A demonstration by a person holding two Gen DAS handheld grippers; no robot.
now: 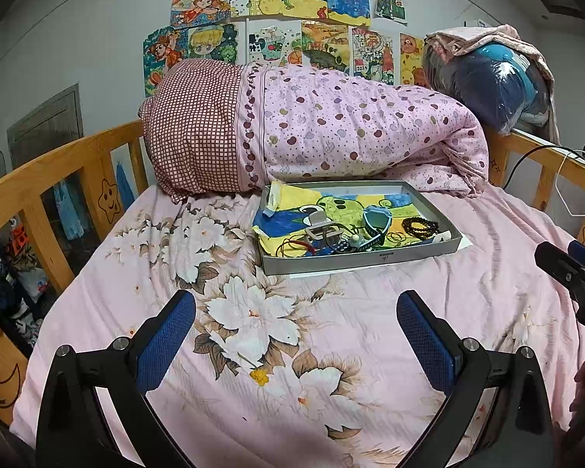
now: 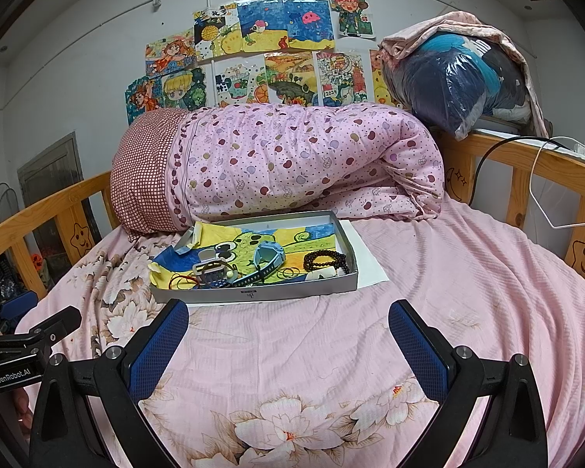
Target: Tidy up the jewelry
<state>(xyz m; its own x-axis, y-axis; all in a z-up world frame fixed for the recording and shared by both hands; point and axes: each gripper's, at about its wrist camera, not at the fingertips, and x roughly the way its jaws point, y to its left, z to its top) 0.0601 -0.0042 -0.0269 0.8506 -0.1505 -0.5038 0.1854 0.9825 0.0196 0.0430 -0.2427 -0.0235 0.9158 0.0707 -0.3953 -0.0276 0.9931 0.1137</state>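
Observation:
A shallow grey box (image 1: 355, 259) (image 2: 253, 294) lies on the pink bed, lined with a colourful drawing. In it lie a dark bead bracelet (image 1: 420, 227) (image 2: 325, 261), a light blue watch (image 1: 377, 220) (image 2: 271, 257), a white watch (image 1: 318, 228) (image 2: 210, 269), thin red cords (image 1: 292, 243) (image 2: 183, 280) and small rings (image 2: 288, 272). My left gripper (image 1: 296, 323) is open and empty, hovering over the sheet in front of the box. My right gripper (image 2: 288, 331) is open and empty, just short of the box's near wall.
A rolled pink quilt (image 1: 331, 128) (image 2: 292, 160) lies behind the box. Wooden rails (image 1: 58, 171) (image 2: 526, 171) edge the bed. A bagged bundle (image 2: 460, 82) sits at the back right. The other gripper shows at the frame edges (image 1: 573, 273) (image 2: 23, 343).

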